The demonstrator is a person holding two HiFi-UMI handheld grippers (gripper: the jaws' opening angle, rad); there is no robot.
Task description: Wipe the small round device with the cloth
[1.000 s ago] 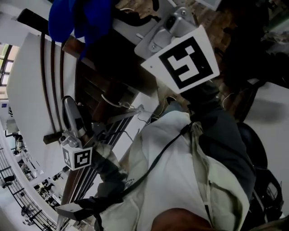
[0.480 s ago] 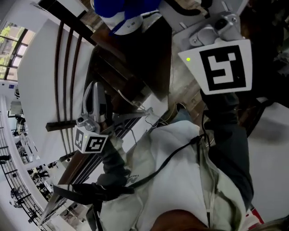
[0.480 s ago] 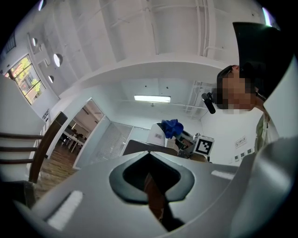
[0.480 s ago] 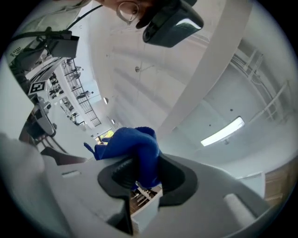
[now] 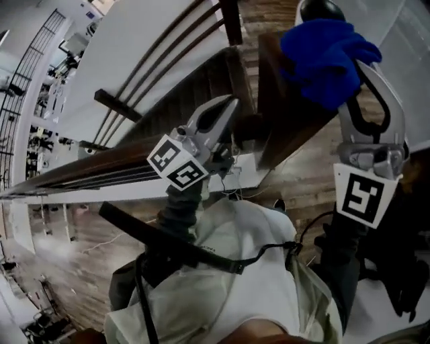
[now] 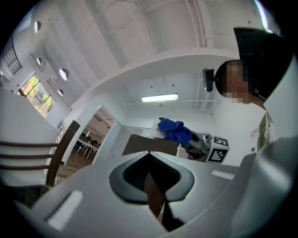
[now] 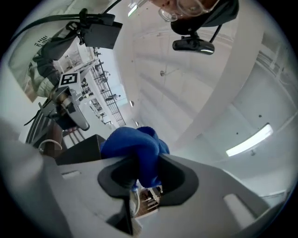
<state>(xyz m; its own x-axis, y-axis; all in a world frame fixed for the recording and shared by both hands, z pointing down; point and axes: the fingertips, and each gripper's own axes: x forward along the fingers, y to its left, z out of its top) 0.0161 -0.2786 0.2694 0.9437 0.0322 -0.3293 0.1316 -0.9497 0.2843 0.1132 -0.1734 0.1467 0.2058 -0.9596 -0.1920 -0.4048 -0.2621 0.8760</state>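
The bright blue fluffy cloth point(image 5: 322, 54) is bunched up in my right gripper point(image 7: 148, 160). The jaws are squeezed tight on it, and most of the cloth puffs out past the tips.

Just above the cloth, at the top edge of the head view, a small dark round thing point(image 5: 320, 9) peeks out. I cannot tell if it is the small round device.

In the head view the cloth covers the top corner of a dark brown flat board point(image 5: 285, 114).

My left gripper point(image 5: 230, 104) is over to the left, apart from the cloth. Its jaws are pressed together with nothing in them.

Past it run the dark wooden chair slats point(image 5: 154, 74). A brown wood plank floor point(image 5: 302, 181) shows between the two grippers. The person's pale jacket point(image 5: 222, 282) fills the bottom of the head view.
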